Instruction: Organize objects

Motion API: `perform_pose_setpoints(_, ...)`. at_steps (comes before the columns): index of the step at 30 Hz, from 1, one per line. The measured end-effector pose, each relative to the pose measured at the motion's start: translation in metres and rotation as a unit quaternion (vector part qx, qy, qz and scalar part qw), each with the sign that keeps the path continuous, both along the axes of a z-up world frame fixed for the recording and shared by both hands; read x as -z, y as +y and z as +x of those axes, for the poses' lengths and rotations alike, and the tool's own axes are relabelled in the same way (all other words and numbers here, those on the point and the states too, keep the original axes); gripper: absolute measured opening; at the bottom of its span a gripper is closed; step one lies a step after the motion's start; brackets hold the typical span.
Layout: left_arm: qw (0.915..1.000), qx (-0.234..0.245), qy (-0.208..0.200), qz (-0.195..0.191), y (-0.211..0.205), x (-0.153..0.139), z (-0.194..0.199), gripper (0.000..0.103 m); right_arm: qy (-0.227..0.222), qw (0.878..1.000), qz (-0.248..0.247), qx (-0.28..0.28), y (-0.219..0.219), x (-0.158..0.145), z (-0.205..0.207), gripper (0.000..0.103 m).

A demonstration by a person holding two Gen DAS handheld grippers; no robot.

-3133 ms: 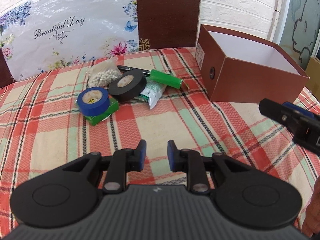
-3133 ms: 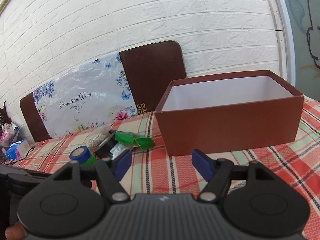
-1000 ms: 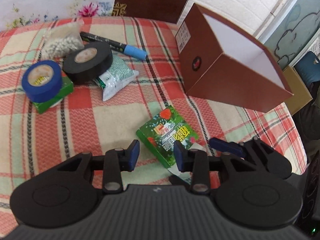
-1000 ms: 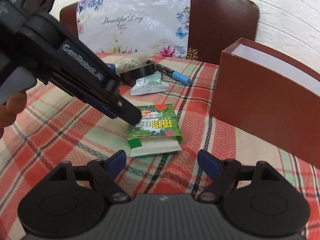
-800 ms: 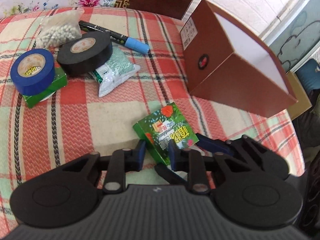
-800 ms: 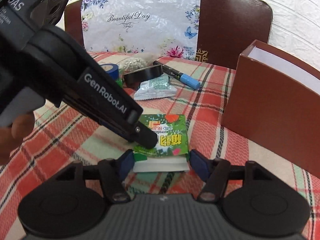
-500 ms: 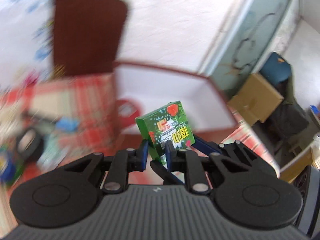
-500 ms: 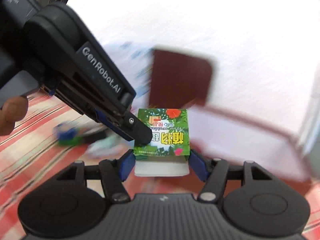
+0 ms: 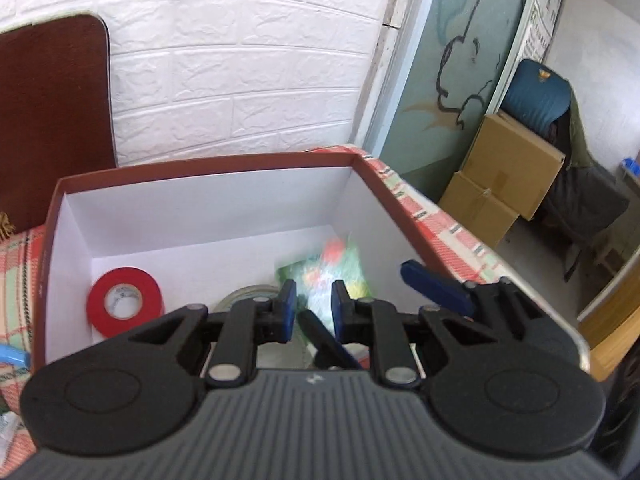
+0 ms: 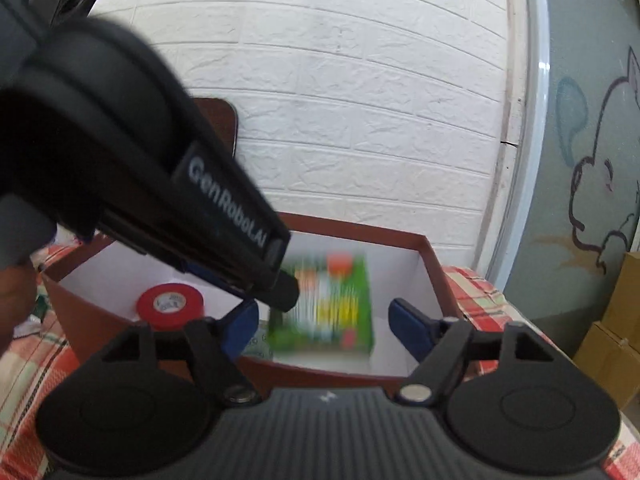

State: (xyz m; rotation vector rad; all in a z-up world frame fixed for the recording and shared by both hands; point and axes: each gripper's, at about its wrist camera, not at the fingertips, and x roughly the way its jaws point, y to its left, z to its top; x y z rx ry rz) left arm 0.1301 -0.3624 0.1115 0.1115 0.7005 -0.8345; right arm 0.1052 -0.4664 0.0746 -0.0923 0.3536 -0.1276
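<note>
The brown box (image 9: pixel 200 164) with white inside walls lies open right under both grippers. Inside it are a red tape roll (image 9: pixel 126 302), a clear tape roll (image 9: pixel 244 294) and the green packet (image 9: pixel 340 264), which is smeared by motion while the fingers look sharp. My left gripper (image 9: pixel 314 304) hangs over the box with its pads close together and nothing pressed between them. In the right wrist view the green packet (image 10: pixel 332 300) sits between the jaws of my right gripper (image 10: pixel 324 316), which are opening and do not touch it. The left gripper (image 10: pixel 284 292) ends at the packet's left edge, beside the red tape roll (image 10: pixel 170 306).
A red checked cloth (image 9: pixel 440 236) covers the table around the box. A brown chair back (image 9: pixel 52 120) stands against the white brick wall at the left. Cardboard boxes (image 9: pixel 508 184) are stacked on the floor to the right. A blue marker cap (image 9: pixel 12 356) shows at the left edge.
Both grippers lifted the green packet off the cloth and carried it over the box. The right jaws have widened, and the packet has left both grips and is dropping inside.
</note>
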Motion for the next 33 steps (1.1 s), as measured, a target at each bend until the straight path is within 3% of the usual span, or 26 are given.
perform_pose_setpoints(5, 0.9997, -0.004, -0.016, -0.015, 0.036, -0.01, -0.014, 0.021, -0.015, 0.999, 0.035, 0.004, 0.009, -0.004, -0.021, 0.075)
perform_pose_setpoints(9, 0.9992, -0.013, -0.033, -0.019, 0.088, -0.005, -0.039, 0.021, -0.031, 0.997, 0.063, -0.006, 0.03, -0.007, -0.049, 0.075)
perform_pose_setpoints(12, 0.9991, -0.037, -0.018, -0.01, 0.139, 0.018, -0.053, 0.021, -0.023, 0.996, 0.078, -0.029, 0.052, -0.002, -0.066, 0.075)
perform_pose_setpoints(15, 0.9961, -0.083, 0.013, 0.027, 0.193, 0.053, -0.057, 0.021, 0.027, 0.992, 0.089, -0.084, 0.086, 0.016, -0.071, 0.074)
perform_pose_setpoints(17, 0.99, -0.127, 0.036, 0.049, 0.234, 0.077, -0.054, 0.021, 0.068, 0.987, 0.087, -0.118, 0.112, 0.031, -0.065, 0.071)
perform_pose_setpoints(19, 0.977, -0.193, 0.052, 0.074, 0.277, 0.095, -0.047, 0.021, 0.097, 0.978, 0.092, -0.157, 0.137, 0.041, -0.058, 0.068)
perform_pose_setpoints(21, 0.969, -0.237, 0.05, 0.048, 0.319, 0.098, -0.045, 0.02, 0.118, 0.97, 0.085, -0.194, 0.165, 0.047, -0.05, 0.066)
perform_pose_setpoints(23, 0.9543, -0.291, 0.057, 0.035, 0.355, 0.098, -0.039, 0.02, 0.125, 0.966, 0.069, -0.218, 0.189, 0.049, -0.036, 0.066)
perform_pose_setpoints(26, 0.94, -0.328, 0.093, -0.017, 0.393, 0.1, -0.031, 0.02, 0.118, 0.966, 0.025, -0.229, 0.222, 0.049, -0.006, 0.07)
perform_pose_setpoints(29, 0.9365, -0.333, 0.104, -0.038, 0.402, 0.101, -0.029, 0.02, 0.123, 0.968, -0.004, -0.217, 0.243, 0.052, 0.038, 0.071)
perform_pose_setpoints(33, 0.9406, -0.329, 0.083, -0.02, 0.397, 0.105, -0.038, 0.02, 0.151, 0.965, -0.016, -0.213, 0.259, 0.061, 0.083, 0.069)
